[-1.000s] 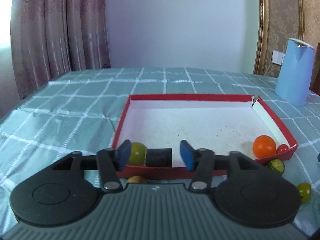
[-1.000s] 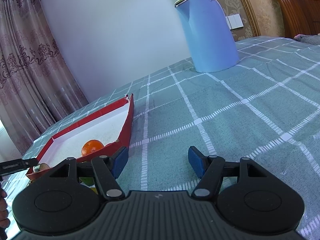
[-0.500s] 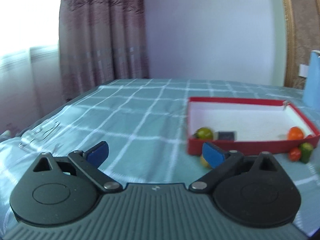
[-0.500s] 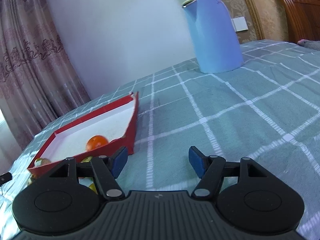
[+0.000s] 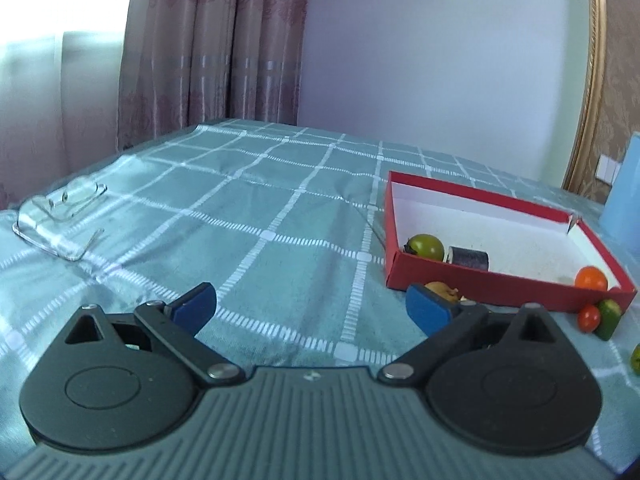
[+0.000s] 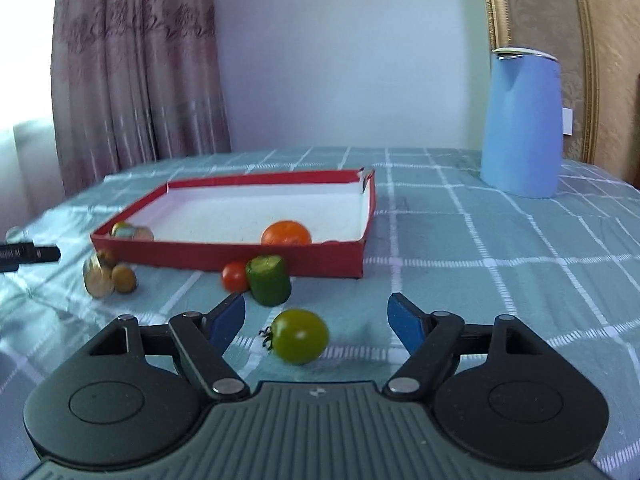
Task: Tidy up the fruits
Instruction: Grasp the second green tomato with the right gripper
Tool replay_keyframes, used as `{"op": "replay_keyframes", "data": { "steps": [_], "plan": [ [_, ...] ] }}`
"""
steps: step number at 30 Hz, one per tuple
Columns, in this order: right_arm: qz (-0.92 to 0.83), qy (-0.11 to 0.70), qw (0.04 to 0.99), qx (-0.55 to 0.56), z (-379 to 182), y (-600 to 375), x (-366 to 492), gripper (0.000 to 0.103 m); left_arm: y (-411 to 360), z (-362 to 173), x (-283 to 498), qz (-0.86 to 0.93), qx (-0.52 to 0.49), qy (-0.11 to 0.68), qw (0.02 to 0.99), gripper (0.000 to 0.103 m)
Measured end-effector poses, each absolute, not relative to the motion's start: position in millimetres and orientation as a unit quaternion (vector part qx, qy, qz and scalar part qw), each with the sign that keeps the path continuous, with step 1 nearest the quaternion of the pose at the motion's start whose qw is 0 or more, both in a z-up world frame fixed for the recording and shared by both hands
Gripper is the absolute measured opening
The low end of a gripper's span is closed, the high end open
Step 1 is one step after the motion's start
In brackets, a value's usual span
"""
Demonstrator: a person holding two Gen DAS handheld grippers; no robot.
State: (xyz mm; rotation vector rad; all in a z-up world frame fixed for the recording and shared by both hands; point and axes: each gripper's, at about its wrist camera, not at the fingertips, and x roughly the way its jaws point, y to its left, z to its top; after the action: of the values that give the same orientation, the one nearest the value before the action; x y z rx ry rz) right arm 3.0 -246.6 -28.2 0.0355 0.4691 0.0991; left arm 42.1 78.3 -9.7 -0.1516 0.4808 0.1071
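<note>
A shallow red box point(image 6: 224, 256) point(image 5: 472, 280) with a white floor lies on the checked cloth. Inside it sit an orange fruit point(image 6: 286, 233) point(image 5: 591, 278), a green tomato point(image 5: 426, 245) and a dark roll point(image 5: 469, 258). In front of the box lie a small red tomato point(image 6: 235, 276), a green cucumber piece point(image 6: 269, 280) and brownish fruits point(image 6: 112, 276). A loose green tomato point(image 6: 299, 336) lies between the fingers of my right gripper point(image 6: 316, 318), whose jaws are opening and not touching it. My left gripper point(image 5: 310, 308) stands open and empty, left of the box.
A tall blue kettle point(image 6: 520, 124) stands at the back right of the bed. A clear plastic piece point(image 5: 60, 216) lies on the cloth at the left. A dark part of the other gripper point(image 6: 28, 256) enters the right wrist view at its left edge. Curtains hang behind.
My left gripper opened wide, let go of the green tomato in the box and drew back to the left. My right gripper swung towards the fruits and spread its jaws around the loose green tomato.
</note>
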Motion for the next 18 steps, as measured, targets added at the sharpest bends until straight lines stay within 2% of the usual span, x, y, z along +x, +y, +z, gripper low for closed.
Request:
{"op": "replay_keyframes", "data": {
  "steps": [7,10,12,14,17,18],
  "plan": [
    [0.054,0.267,0.962,0.013,-34,-244,13,0.078,79,-10,41,0.058,-0.079,0.236,0.967,0.101],
    [0.054,0.277,0.959,0.005,-35,-241,16,0.072,78,-9,41,0.059,-0.076,0.235,0.967,0.101],
    [0.058,0.284,0.957,-0.001,-37,-238,18,0.057,78,-10,42,0.06,-0.075,0.236,0.967,0.101],
    [0.058,0.294,0.954,-0.001,-38,-238,20,0.047,77,-9,42,0.062,-0.074,0.235,0.967,0.101],
    [0.069,0.298,0.952,0.011,-39,-241,21,0.037,77,-9,42,0.063,-0.072,0.236,0.967,0.101],
    [0.069,0.298,0.952,0.011,-39,-241,22,0.037,77,-9,43,0.064,-0.071,0.235,0.967,0.101]
  ]
}}
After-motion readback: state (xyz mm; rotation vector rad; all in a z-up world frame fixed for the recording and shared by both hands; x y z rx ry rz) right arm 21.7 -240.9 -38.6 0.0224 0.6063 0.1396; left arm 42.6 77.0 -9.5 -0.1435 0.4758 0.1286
